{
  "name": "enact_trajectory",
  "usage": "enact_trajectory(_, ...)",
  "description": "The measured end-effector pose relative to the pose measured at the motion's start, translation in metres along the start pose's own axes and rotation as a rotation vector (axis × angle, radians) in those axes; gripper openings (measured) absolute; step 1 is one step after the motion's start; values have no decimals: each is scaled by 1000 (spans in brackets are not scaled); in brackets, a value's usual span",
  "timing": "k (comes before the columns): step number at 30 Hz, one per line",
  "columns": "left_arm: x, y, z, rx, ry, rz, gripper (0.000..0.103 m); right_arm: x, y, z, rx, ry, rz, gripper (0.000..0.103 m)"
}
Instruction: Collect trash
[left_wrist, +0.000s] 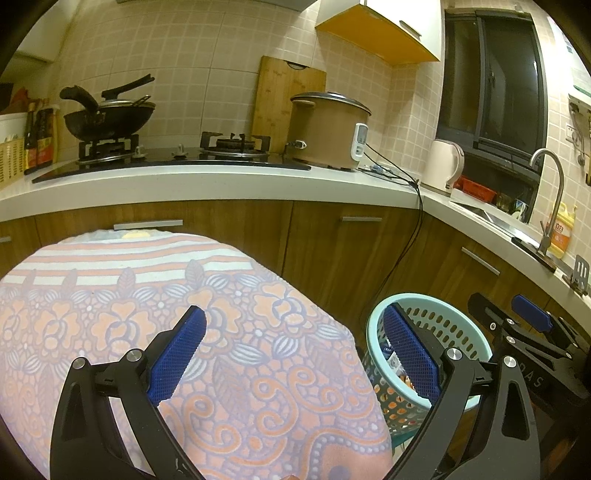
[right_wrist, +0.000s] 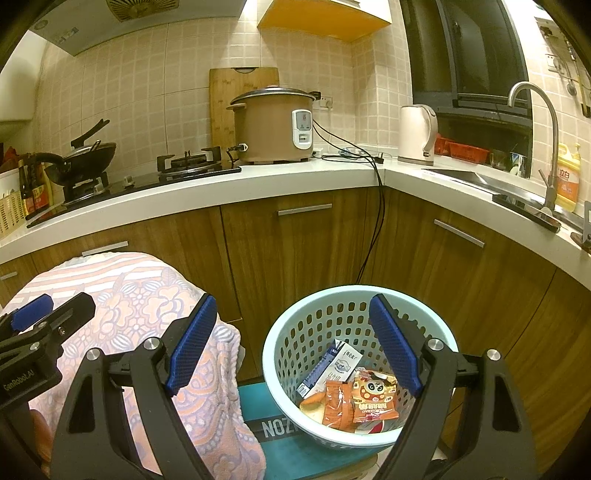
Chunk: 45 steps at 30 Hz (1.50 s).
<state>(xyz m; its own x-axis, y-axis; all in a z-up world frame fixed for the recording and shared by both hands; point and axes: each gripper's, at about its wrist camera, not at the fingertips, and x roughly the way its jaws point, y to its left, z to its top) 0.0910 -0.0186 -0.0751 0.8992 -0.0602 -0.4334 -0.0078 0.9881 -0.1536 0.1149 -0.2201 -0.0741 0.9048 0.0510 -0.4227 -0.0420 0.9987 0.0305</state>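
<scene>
A light blue perforated basket (right_wrist: 295, 332) stands on a teal stool and holds snack wrappers: an orange packet with a cartoon face (right_wrist: 373, 397), an orange sachet (right_wrist: 336, 404) and a blue-white milk carton (right_wrist: 332, 363). It also shows in the left wrist view (left_wrist: 454, 321). My right gripper (right_wrist: 291, 339) is open and empty above the basket's left rim. My left gripper (left_wrist: 293, 350) is open and empty over the floral cloth (left_wrist: 155, 332), near the basket. The cloth (right_wrist: 140, 295) shows no trash on it.
Wooden cabinets (right_wrist: 295, 251) under a white L-shaped counter (right_wrist: 258, 184) stand behind. On the counter are a gas hob with a wok (right_wrist: 88, 155), a rice cooker (right_wrist: 273, 125), a kettle (right_wrist: 417, 133) and a sink tap (right_wrist: 546, 122). A black cable (right_wrist: 380, 221) hangs down the cabinet.
</scene>
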Motion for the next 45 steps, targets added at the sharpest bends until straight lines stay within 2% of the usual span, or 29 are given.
enact_trajectory(45,1,-3,-5,19,-3,11,94,2,-1,-2,9,12,5,80)
